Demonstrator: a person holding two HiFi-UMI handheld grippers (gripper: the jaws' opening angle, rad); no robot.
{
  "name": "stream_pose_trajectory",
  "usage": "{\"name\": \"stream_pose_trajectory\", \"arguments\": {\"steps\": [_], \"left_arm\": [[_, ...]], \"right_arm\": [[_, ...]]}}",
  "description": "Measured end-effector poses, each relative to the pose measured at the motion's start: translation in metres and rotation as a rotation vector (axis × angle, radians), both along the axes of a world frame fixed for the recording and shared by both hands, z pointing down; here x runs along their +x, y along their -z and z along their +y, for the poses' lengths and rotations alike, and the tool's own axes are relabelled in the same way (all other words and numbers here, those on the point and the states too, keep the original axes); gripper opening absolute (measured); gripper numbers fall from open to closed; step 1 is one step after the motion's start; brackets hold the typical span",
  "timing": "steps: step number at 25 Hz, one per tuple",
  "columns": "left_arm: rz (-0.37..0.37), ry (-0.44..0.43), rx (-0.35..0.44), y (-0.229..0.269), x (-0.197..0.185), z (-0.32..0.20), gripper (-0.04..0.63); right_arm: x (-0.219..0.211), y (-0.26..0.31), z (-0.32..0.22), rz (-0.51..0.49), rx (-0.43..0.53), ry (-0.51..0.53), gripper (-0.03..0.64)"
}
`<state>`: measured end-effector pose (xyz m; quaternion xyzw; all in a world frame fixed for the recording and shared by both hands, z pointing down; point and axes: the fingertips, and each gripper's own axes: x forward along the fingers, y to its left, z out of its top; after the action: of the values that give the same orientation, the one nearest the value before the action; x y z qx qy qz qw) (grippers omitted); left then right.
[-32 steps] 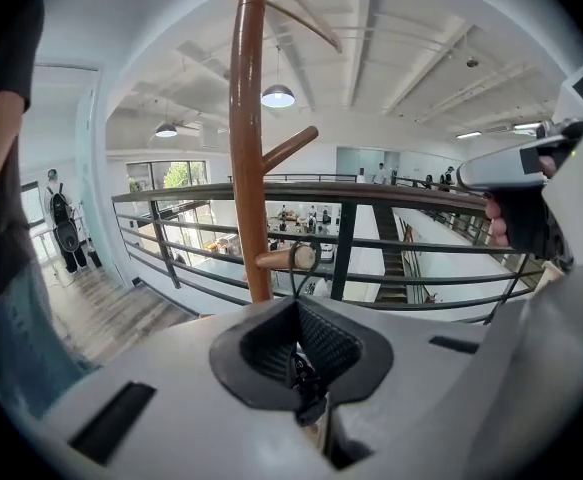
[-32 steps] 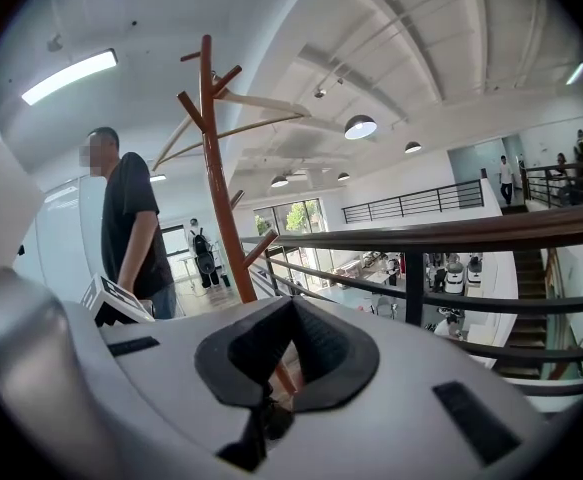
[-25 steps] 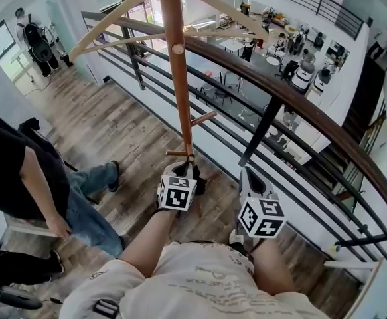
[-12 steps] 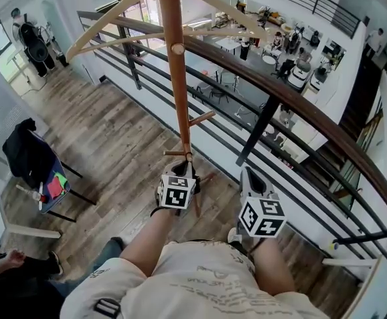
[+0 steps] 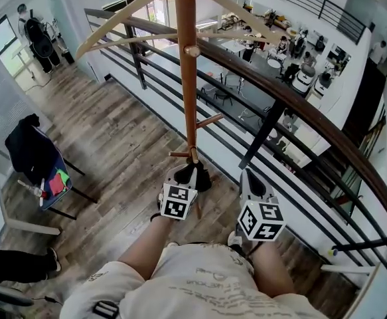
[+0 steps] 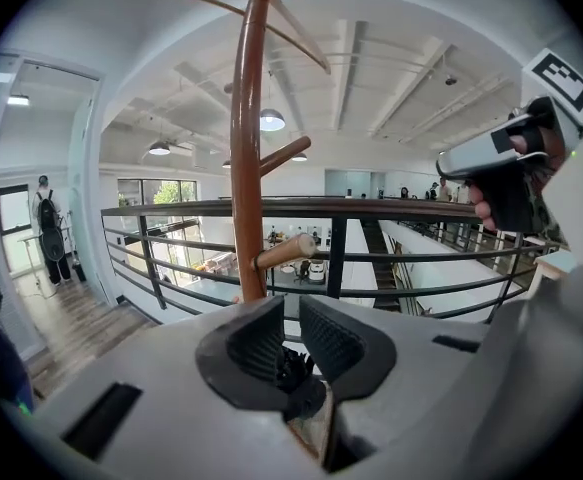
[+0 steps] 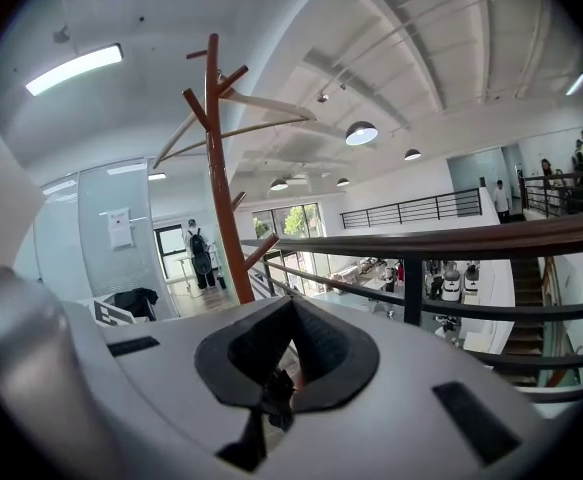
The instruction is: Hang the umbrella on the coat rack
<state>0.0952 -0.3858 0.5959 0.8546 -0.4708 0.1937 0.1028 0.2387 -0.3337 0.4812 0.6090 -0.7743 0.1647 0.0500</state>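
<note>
The wooden coat rack (image 5: 190, 92) rises straight in front of me, with short pegs low on its pole and long arms at the top. No umbrella shows in any view. My left gripper (image 5: 194, 173) sits close to the pole's foot. In the left gripper view the pole (image 6: 246, 168) and a peg (image 6: 286, 251) stand just beyond the left gripper (image 6: 291, 313), whose jaws are a narrow gap apart with nothing between them. My right gripper (image 5: 246, 177) hangs to the right, apart from the rack. In its own view the right gripper (image 7: 291, 308) has its jaws touching and holds nothing; the rack (image 7: 219, 168) stands to its left.
A dark railing (image 5: 279, 98) with a wooden top rail runs diagonally right behind the rack, over a drop to a lower floor. A chair with dark clothes (image 5: 37, 158) stands at the left on the plank floor. A person with a backpack (image 5: 39, 40) stands far off.
The person at the left has walked out of sight, uncovering the chair. Both grippers stay almost where they were; the left one has drifted slightly down in the head view.
</note>
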Motion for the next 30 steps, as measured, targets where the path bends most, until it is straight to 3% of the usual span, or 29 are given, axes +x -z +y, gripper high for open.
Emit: {"name": "stream_pose_trajectory", "arguments": {"steps": [5,18,24,30], "left_arm": [[0.057,0.029,0.021,0.018,-0.016,0.011,0.027],[0.117,0.127,0.129,0.091,-0.063,0.029,0.005],[0.143,0.157,0.216,0.119,-0.092,0.046,0.005],[0.142,0.198,0.181,0.113,-0.093,0.045,0.005]], "right_arm": [[-0.023,0.006,-0.003,-0.026,0.039,0.043,0.002],[-0.088,0.007,-0.009,-0.060,0.082,0.160,0.000],[-0.118,0.005,-0.004,-0.046,0.113,0.198,0.000],[-0.111,0.000,-0.010,-0.015,0.088,0.198,0.001]]}}
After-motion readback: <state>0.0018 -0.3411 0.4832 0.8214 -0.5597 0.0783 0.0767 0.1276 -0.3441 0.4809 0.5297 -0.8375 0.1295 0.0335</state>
